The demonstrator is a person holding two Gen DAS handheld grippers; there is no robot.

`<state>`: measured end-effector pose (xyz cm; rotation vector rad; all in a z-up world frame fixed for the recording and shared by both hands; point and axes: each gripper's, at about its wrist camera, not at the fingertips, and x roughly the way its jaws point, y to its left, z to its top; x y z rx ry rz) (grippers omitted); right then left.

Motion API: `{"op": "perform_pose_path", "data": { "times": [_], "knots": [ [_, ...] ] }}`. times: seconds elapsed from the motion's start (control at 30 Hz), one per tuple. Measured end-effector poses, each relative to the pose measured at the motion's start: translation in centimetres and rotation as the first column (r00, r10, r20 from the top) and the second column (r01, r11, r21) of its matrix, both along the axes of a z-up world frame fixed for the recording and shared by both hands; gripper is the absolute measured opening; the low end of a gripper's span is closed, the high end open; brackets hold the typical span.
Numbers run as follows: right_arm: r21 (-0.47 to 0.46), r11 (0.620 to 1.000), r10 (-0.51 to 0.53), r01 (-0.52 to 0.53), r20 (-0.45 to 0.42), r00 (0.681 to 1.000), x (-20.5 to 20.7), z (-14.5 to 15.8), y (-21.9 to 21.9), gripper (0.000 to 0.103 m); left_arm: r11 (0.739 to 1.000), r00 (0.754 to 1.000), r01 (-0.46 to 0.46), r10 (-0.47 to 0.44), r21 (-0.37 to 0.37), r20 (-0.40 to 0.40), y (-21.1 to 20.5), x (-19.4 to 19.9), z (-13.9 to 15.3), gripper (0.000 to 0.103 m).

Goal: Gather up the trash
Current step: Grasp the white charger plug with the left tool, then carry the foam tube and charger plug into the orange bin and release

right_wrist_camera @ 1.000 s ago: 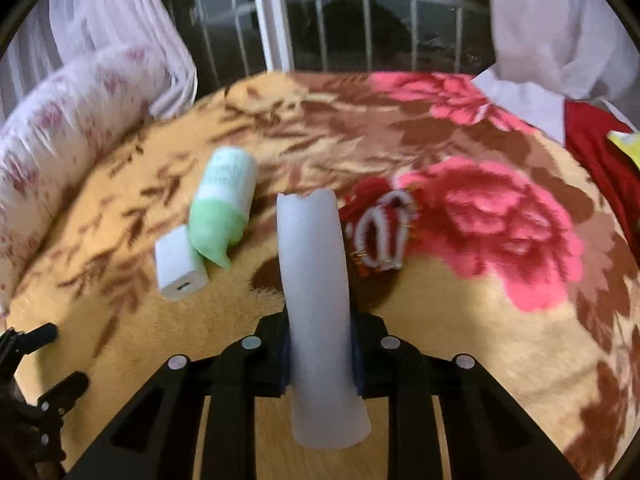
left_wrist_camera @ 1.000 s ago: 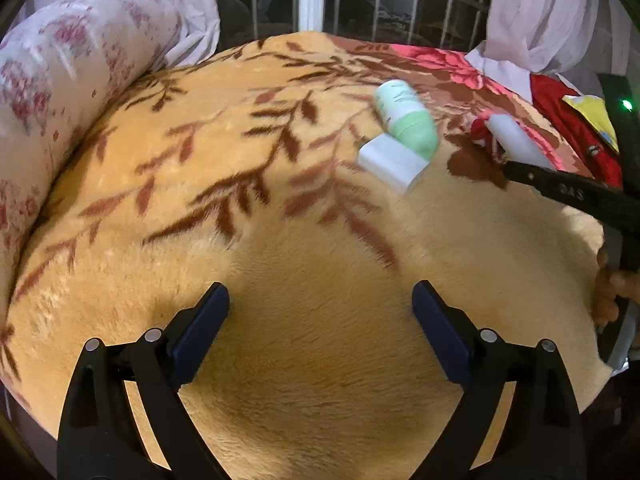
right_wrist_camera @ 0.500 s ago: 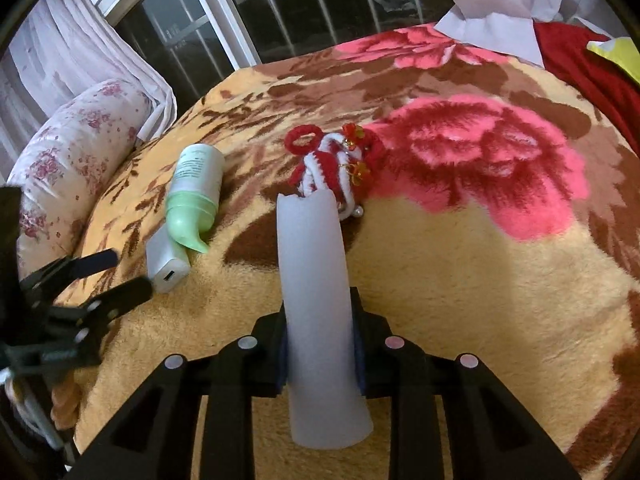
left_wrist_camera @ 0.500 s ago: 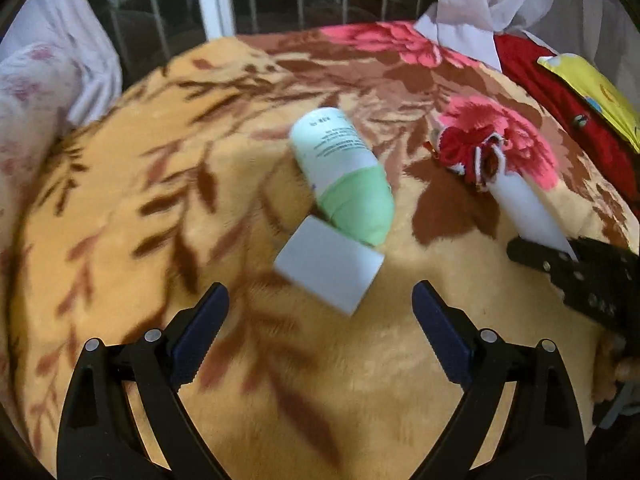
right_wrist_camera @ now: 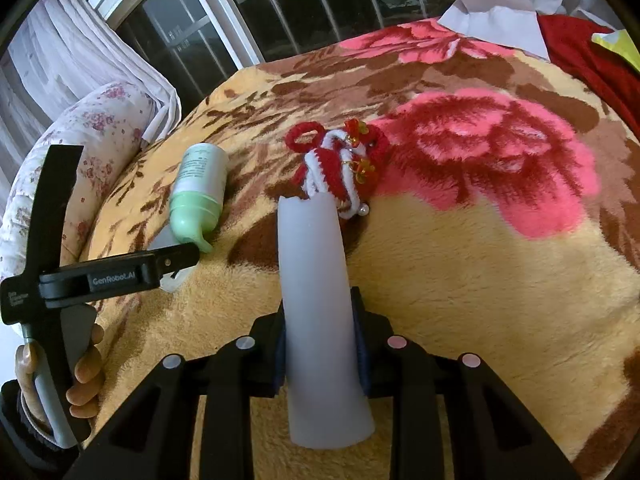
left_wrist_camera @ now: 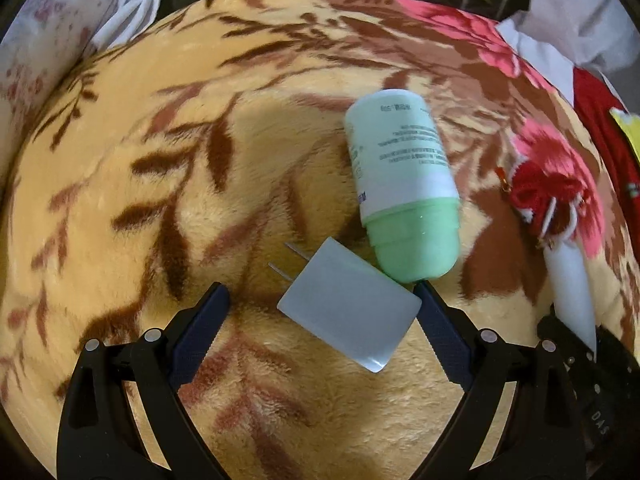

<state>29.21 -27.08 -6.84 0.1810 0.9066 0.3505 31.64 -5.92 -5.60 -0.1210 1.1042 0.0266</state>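
A white charger plug (left_wrist_camera: 348, 316) lies on the floral blanket (left_wrist_camera: 160, 160), between the spread fingers of my open left gripper (left_wrist_camera: 320, 292); neither pad presses on it. Just beyond it lies a white bottle with a green cap (left_wrist_camera: 400, 184). My right gripper (right_wrist_camera: 318, 312) is shut on a pale white tube (right_wrist_camera: 316, 280), whose far end reaches a red and white yarn ornament (right_wrist_camera: 336, 164). In the right wrist view the bottle (right_wrist_camera: 200, 188) lies at the left, with the left gripper (right_wrist_camera: 176, 260) over the mostly hidden charger and a hand (right_wrist_camera: 84, 368) on its handle.
A floral pillow (right_wrist_camera: 92, 128) borders the blanket on the left, below a curtain (right_wrist_camera: 72, 48) and a barred window (right_wrist_camera: 280, 4). White cloth (right_wrist_camera: 492, 16), a red cloth (right_wrist_camera: 580, 48) and a yellow item (right_wrist_camera: 616, 44) lie at the far right.
My left gripper has closed in on the charger and bottle, so the charger now lies between its fingers. The right gripper has rolled and dipped a little, still holding the tube.
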Motion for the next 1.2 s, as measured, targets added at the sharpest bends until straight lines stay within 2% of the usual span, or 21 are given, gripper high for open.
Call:
{"op": "perform_pose_path", "data": {
  "times": [0.23,0.4,0.47,0.63,0.7,0.93,1.0,1.03,1.07,1.1,1.13,1.2],
  "knots": [
    [0.003,1.0,0.002,-0.002,0.002,1.0,-0.1,0.1,0.0,0.028,0.992,0.993,-0.112,0.111,-0.06,-0.027,2.9,-2.0,0.2,0.091],
    [0.006,1.0,0.0,0.0,0.005,1.0,-0.1,0.1,-0.1,0.028,0.984,0.985,-0.172,0.173,0.037,-0.021,3.9,-4.3,0.6,0.091],
    [0.005,1.0,-0.001,0.0,0.007,1.0,-0.2,0.1,0.0,0.028,0.979,0.98,-0.198,0.198,0.054,-0.006,4.5,-5.0,1.0,0.091],
    [0.005,1.0,-0.002,0.002,0.008,1.0,-0.2,0.2,0.0,0.028,0.986,0.986,-0.166,0.166,0.003,0.0,4.3,-4.0,1.2,0.091],
    [0.005,1.0,-0.001,0.001,0.007,1.0,-0.2,0.1,0.0,0.028,0.99,0.99,-0.139,0.139,0.026,0.011,3.6,-3.1,1.4,0.091],
    [0.006,1.0,0.0,0.0,0.005,1.0,-0.2,0.1,0.0,0.028,0.979,0.979,-0.203,0.203,0.011,-0.015,4.1,-1.5,-0.2,0.091],
    [0.005,1.0,0.001,-0.001,0.003,1.0,-0.2,0.1,0.0,0.028,0.979,0.98,-0.198,0.198,0.045,0.002,3.6,-1.4,-0.4,0.091],
    [0.004,1.0,0.001,-0.001,0.002,1.0,-0.2,0.1,0.0,0.028,0.979,0.981,-0.194,0.194,0.07,0.013,3.3,-1.3,-0.4,0.086],
    [0.003,1.0,0.0,0.0,0.002,1.0,-0.2,0.1,-0.1,0.028,0.977,0.981,-0.196,0.194,0.083,0.028,3.1,-1.4,-0.3,0.072],
    [0.002,1.0,-0.001,0.001,0.002,1.0,-0.2,0.2,0.0,0.028,0.978,0.982,-0.187,0.183,0.092,0.05,2.9,-1.7,0.0,0.062],
    [-0.001,1.0,-0.002,0.002,0.003,1.0,-0.2,0.2,0.0,0.028,0.982,0.985,-0.163,0.157,0.09,0.071,2.6,-1.9,0.3,0.04],
    [-0.008,1.0,-0.003,0.003,0.002,1.0,-0.2,0.1,0.1,0.028,0.989,0.988,-0.13,0.122,0.076,0.091,2.4,-2.4,0.5,0.04]
  ]
}}
